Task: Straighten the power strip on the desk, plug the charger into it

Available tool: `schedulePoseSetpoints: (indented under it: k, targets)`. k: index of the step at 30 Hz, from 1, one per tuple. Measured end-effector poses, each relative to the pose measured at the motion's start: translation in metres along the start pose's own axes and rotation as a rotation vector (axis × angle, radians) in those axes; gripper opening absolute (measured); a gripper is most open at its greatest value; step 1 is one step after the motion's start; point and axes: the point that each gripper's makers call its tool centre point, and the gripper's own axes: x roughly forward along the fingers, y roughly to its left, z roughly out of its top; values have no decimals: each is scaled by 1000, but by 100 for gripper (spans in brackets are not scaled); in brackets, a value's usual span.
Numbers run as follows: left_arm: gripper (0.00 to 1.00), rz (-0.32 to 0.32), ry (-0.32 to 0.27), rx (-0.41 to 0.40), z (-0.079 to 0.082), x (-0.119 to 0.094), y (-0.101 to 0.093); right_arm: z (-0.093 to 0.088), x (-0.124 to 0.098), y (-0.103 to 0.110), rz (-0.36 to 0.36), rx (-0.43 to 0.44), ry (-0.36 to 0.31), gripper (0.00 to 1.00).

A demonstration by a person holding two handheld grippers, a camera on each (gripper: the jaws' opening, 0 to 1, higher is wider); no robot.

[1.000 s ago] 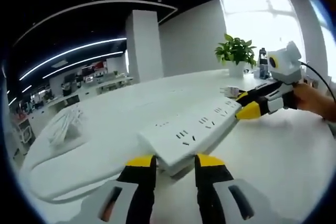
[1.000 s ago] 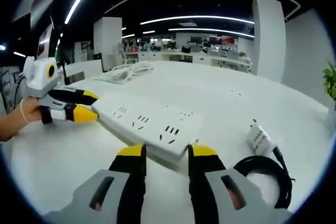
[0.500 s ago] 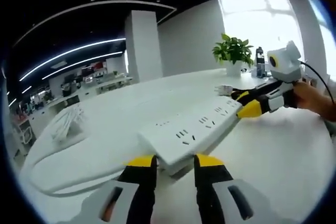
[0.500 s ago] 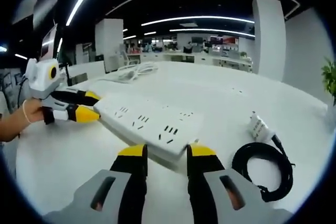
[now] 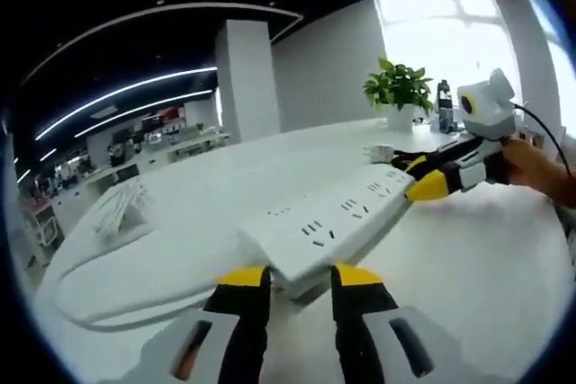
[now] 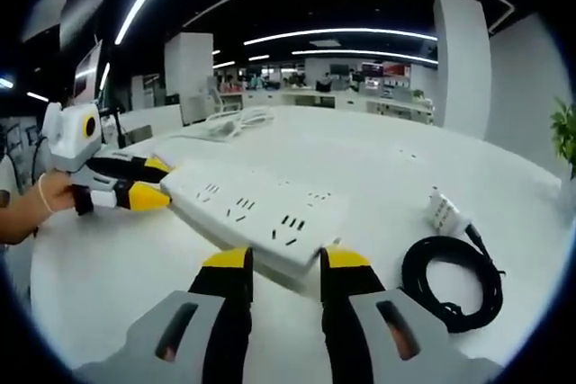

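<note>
Left gripper view, nearest first: left tongs [image 5: 287, 278], yellow-tipped black jaws, clenched on the near end of a long white plastic power strip [image 5: 328, 222] with several rows of sockets. The strip is held between both tools, apparently lifted a little off the white table [image 5: 468, 267]; contact underneath cannot be told. At its far end, right tongs [image 5: 416, 179] grip the other end, a person's hand [image 5: 531, 168] behind them. Further left on the table, a loose bundle of white cable [image 5: 117, 213]. Beyond the strip's far end, a small white object, too small to identify. At the far table edge, a green potted plant in a white pot [image 5: 400, 94] with a dark bottle [image 5: 446, 107] just beside it, bright window behind. White square pillar [image 5: 245, 78] in mid-room; ceiling light strips and desks in the distance.

Right gripper view, nearest first: right tongs [image 6: 281, 263] closed on the near end of the strip [image 6: 252, 211]. To the right, lying on the table [image 6: 108, 267], a coiled black cable [image 6: 450, 281] joined to a white rectangular charger brick [image 6: 445, 213]; charger well apart from the strip, unplugged. At the strip's far end, left tongs [image 6: 157, 183] clamp it, hand [image 6: 45, 200] with a wristband holding the tool. Beyond, the white cable bundle [image 6: 225, 123], then open office rows.
</note>
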Motion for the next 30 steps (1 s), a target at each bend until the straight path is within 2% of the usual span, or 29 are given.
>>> schedulePoseSetpoints:
  k: [6, 10, 12, 17, 23, 30]
  targets:
    - [27, -6, 6, 9, -2, -1, -1, -1, 0, -2, 11, -15, -9, 28]
    - [27, -13, 8, -11, -1, 0, 0, -1, 0, -3, 39, -64, -20, 27]
    - [27, -13, 4, -41, 0, 0, 1, -1, 0, -3, 40, -60, -24, 27]
    - [30, 5, 9, -43, -2, -3, 3, -1, 1, -5, 31, -68, -25, 33]
    - [36, 16, -5, -69, -1, -6, 8, -2, 3, -3, 41, -47, -31, 34]
    - [43, 5, -7, -88, 0, -10, 4, 3, -1, 3, 59, -35, -51, 39]
